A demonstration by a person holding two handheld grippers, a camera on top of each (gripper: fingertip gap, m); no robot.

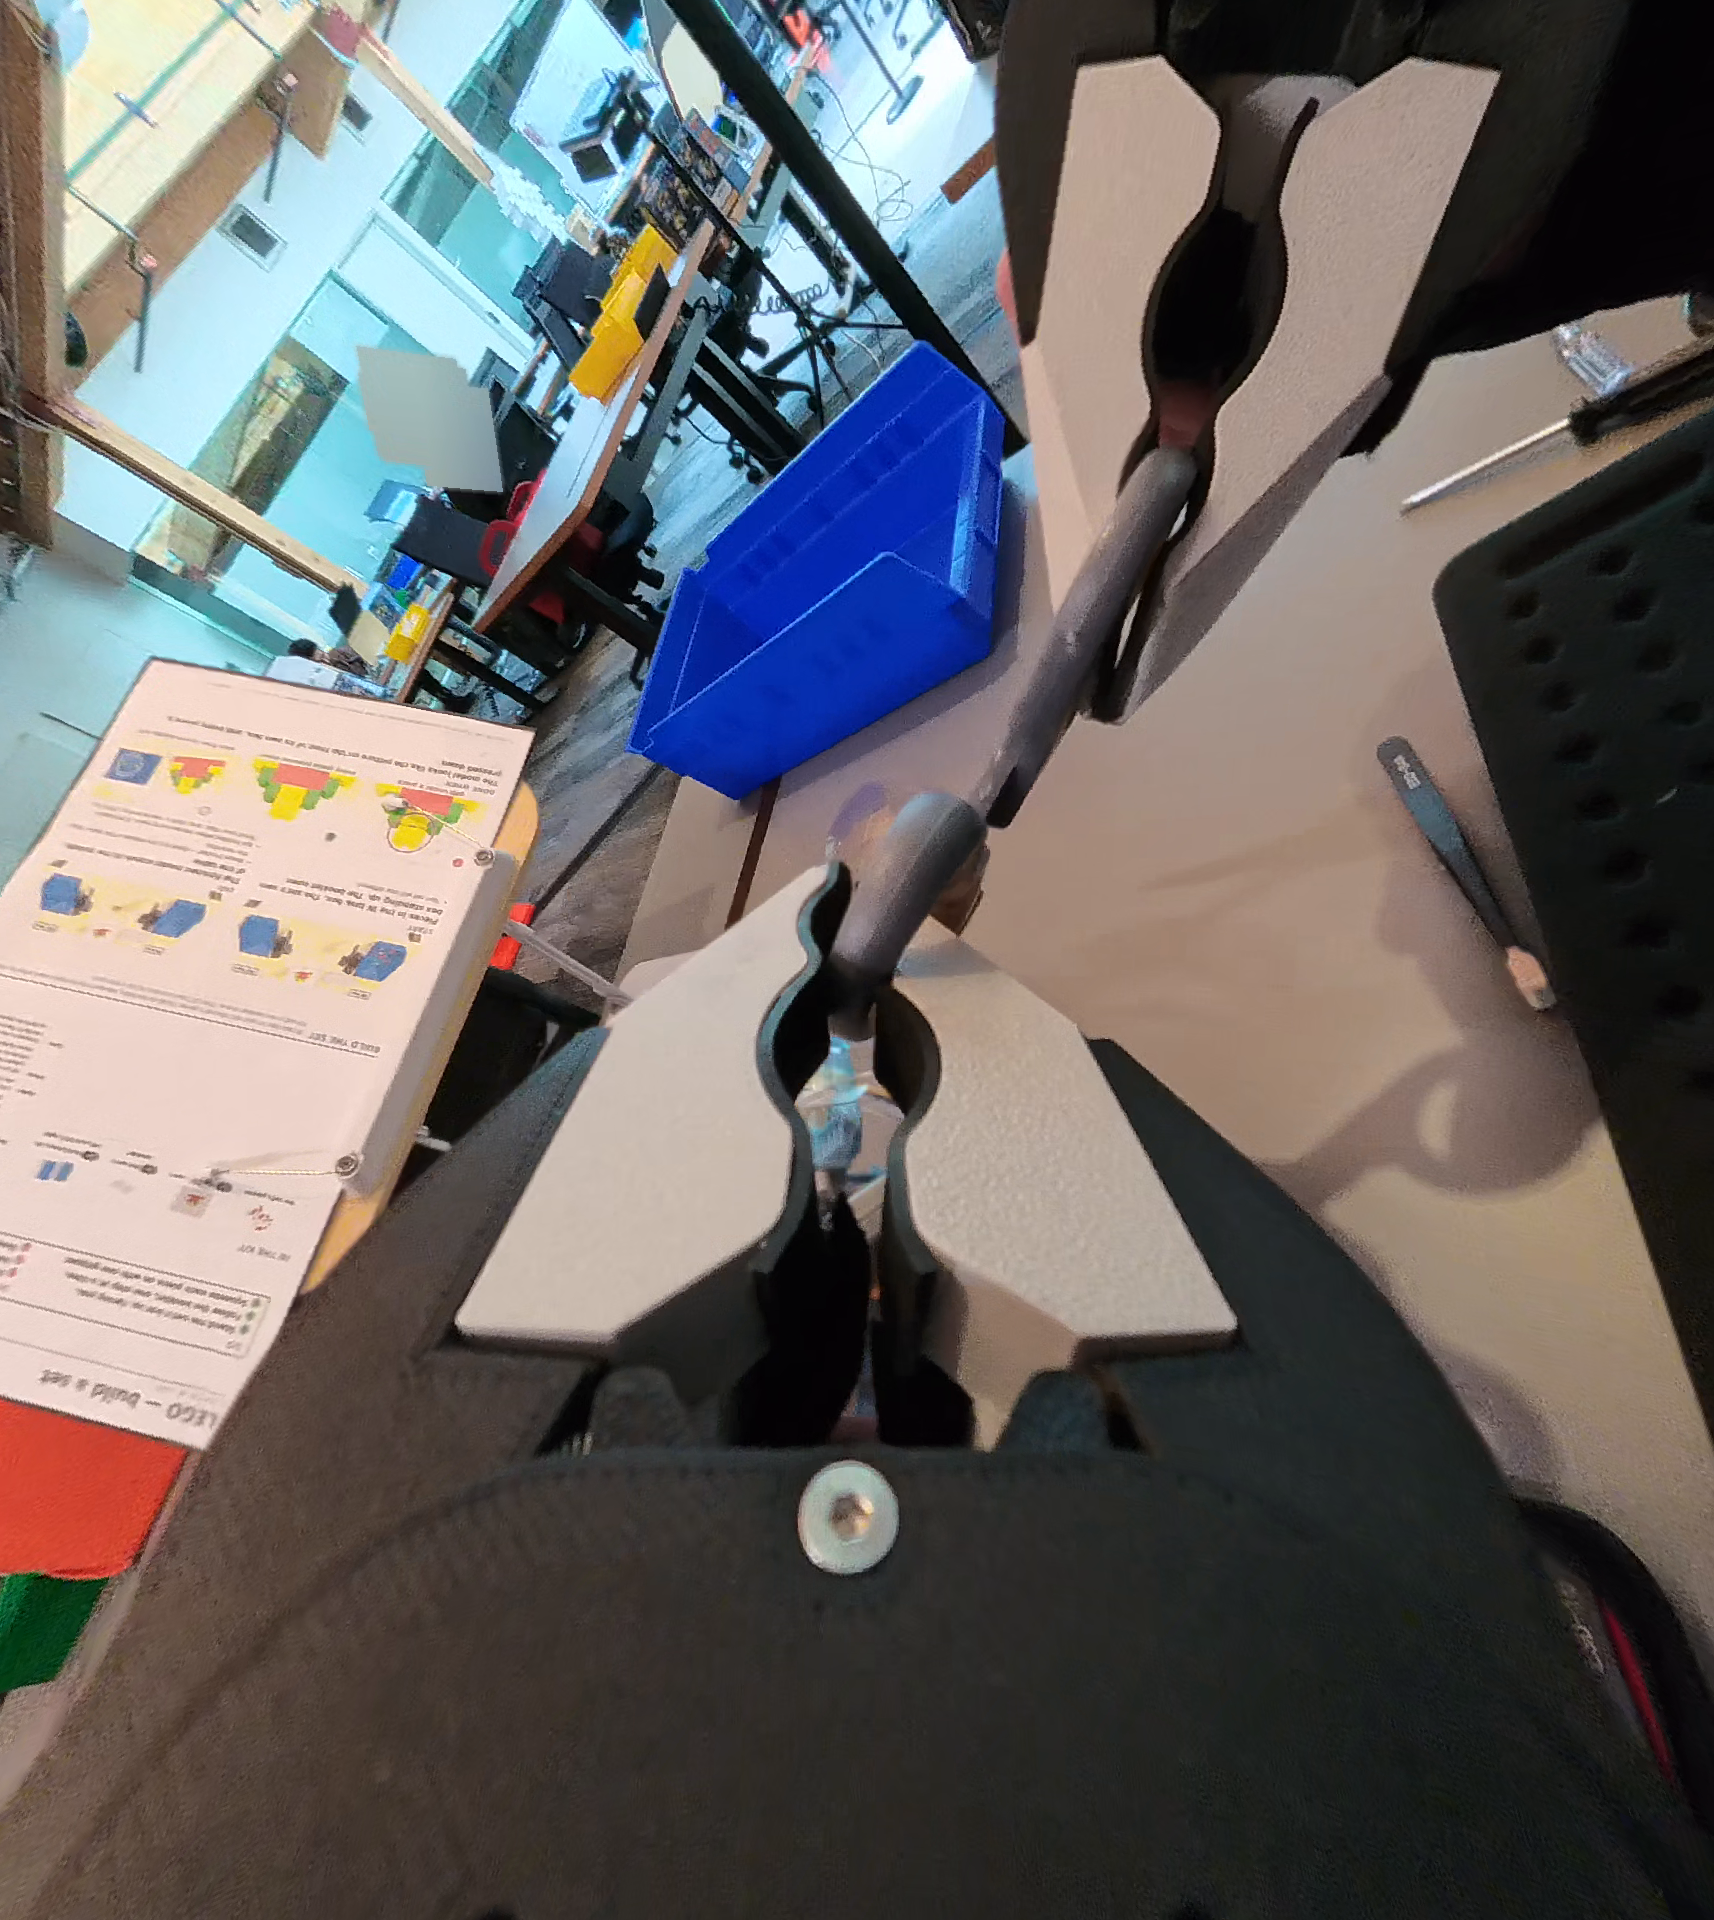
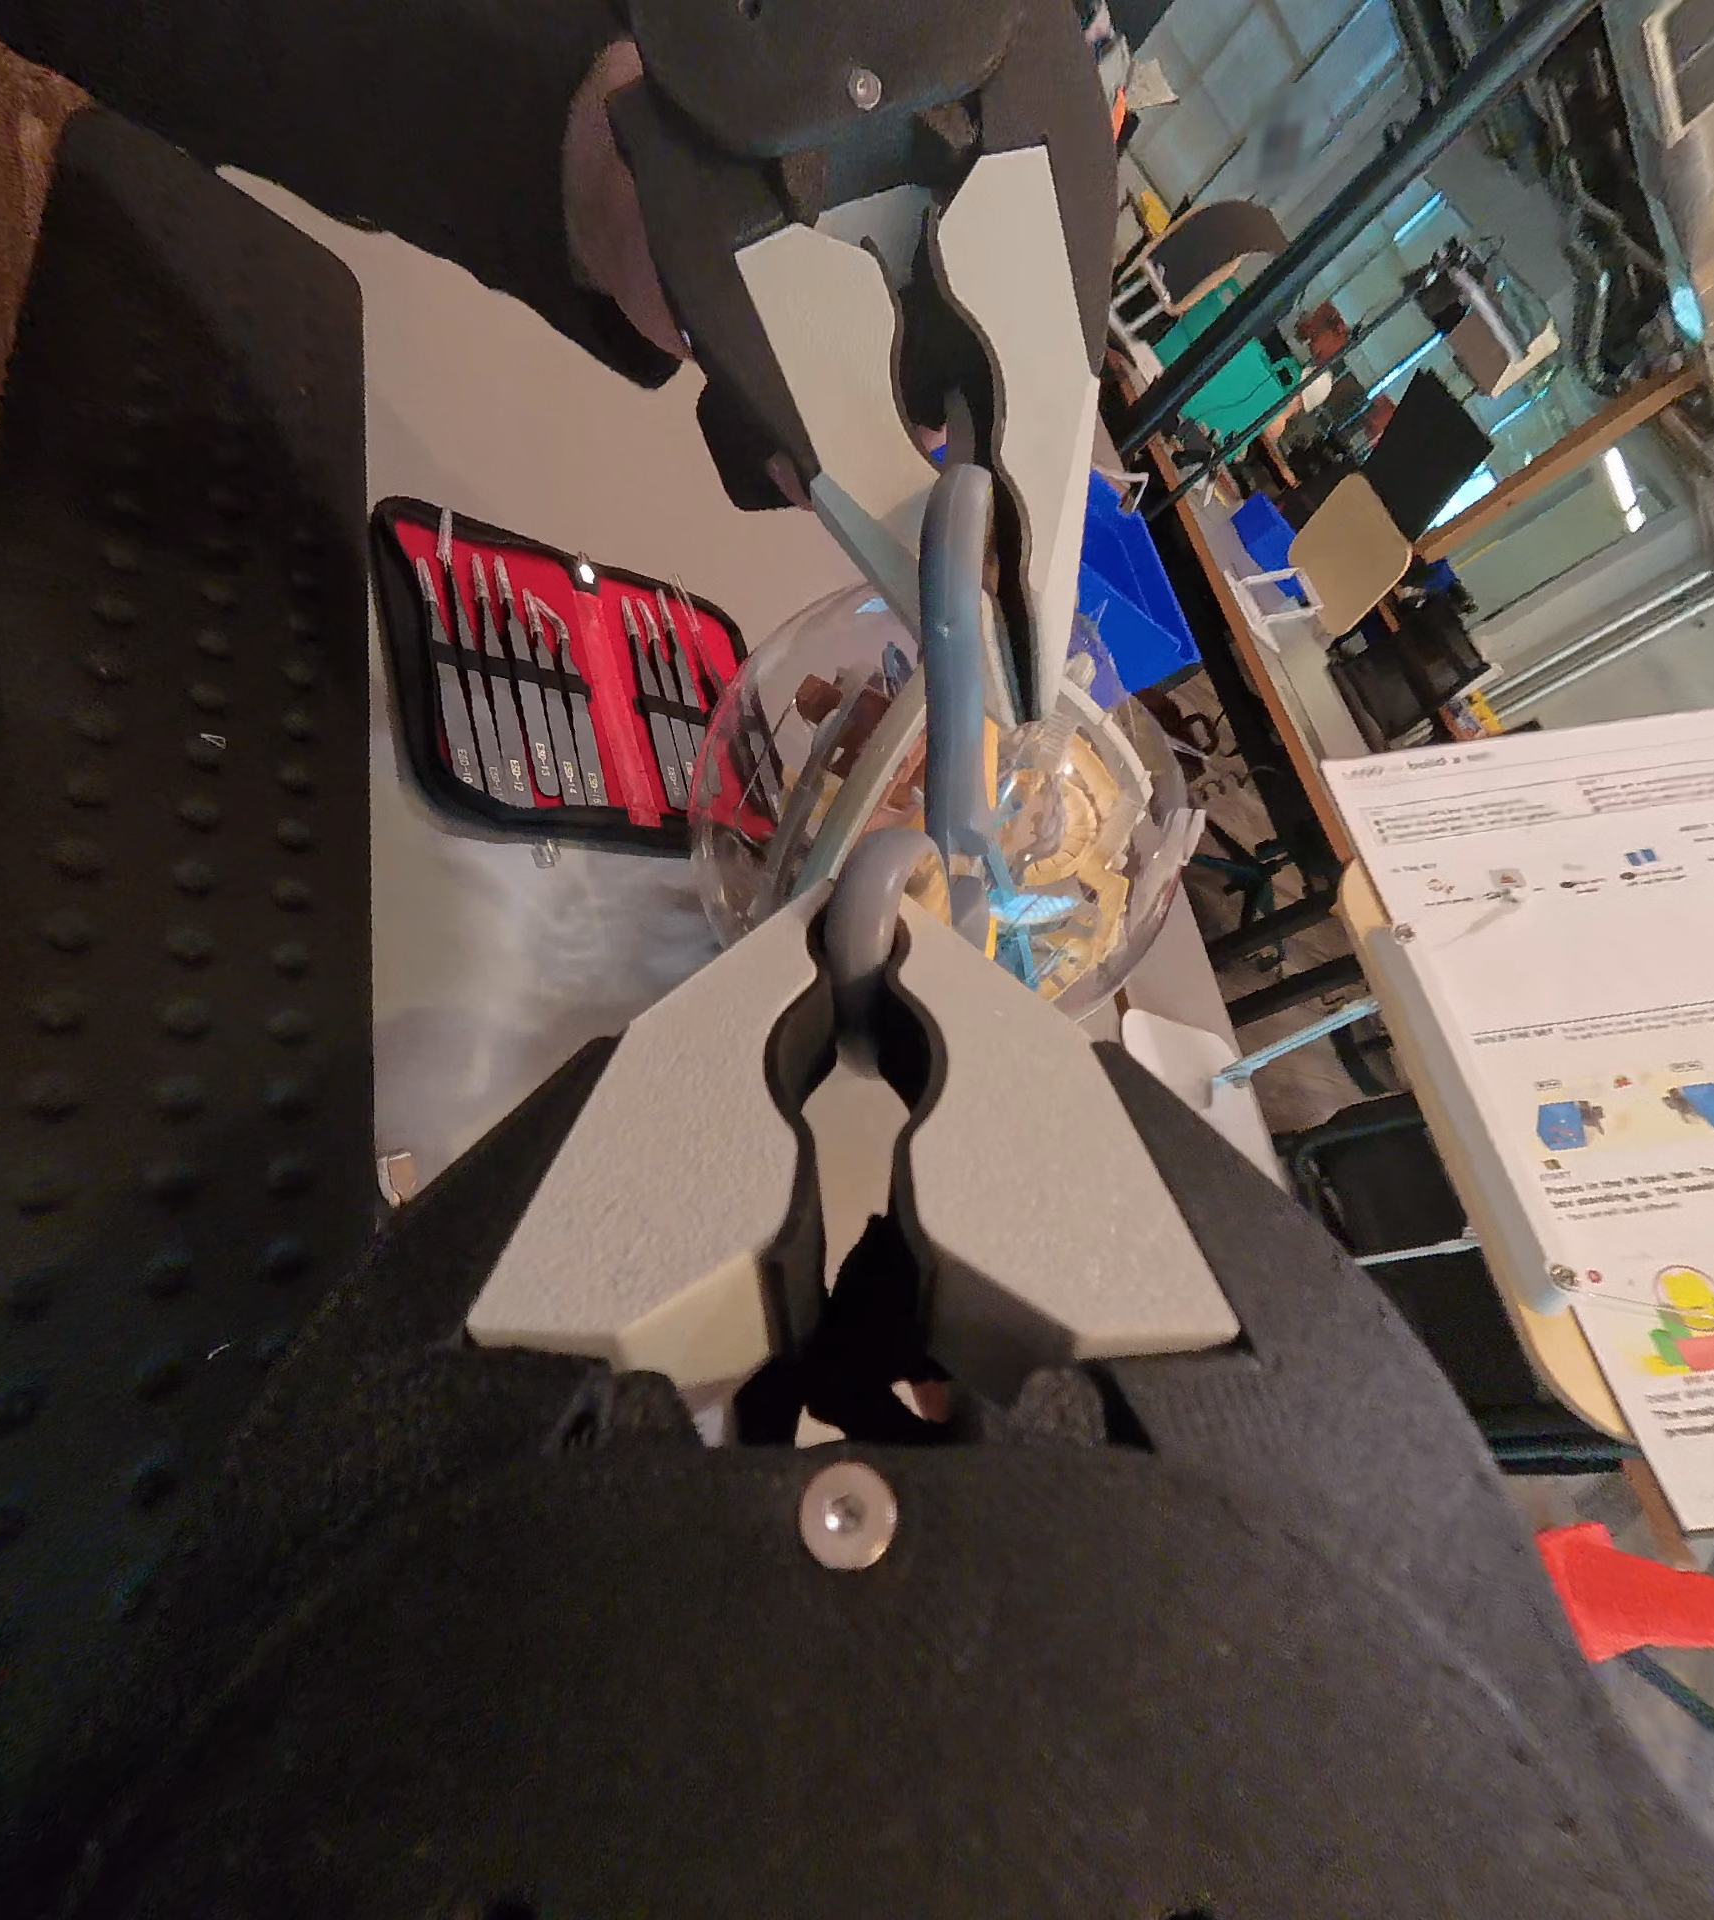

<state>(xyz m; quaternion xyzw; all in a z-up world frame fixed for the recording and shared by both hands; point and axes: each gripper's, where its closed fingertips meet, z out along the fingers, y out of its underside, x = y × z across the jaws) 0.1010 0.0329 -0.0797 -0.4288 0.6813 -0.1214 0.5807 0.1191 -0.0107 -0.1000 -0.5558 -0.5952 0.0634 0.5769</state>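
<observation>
A grey tool with two looped handles (image 2: 946, 665) is held between both grippers above the white table (image 2: 520, 416). My right gripper (image 2: 858, 940) is shut on one grey loop (image 2: 868, 883). My left gripper (image 2: 978, 488) reaches in from the top, shut on the other handle. In the left wrist view my left gripper (image 1: 858, 966) pinches a grey handle (image 1: 900, 873), and the right gripper (image 1: 1159, 488) above grips the other handle bar (image 1: 1092, 613). The tool's working end is hidden. A clear plastic ball with a maze inside (image 2: 1071, 852) sits right behind the tool.
An open red case of black tweezers (image 2: 562, 686) lies left of the ball. A loose tweezer (image 1: 1466, 873), a screwdriver (image 1: 1559, 436) and a black perforated pad (image 1: 1663, 727) lie on the table. A blue bin (image 1: 832, 603) and a printed instruction sheet (image 1: 188, 987) stand at its edge. About 30 cm separates my right fingertips from the screwdriver (image 1: 1559, 436).
</observation>
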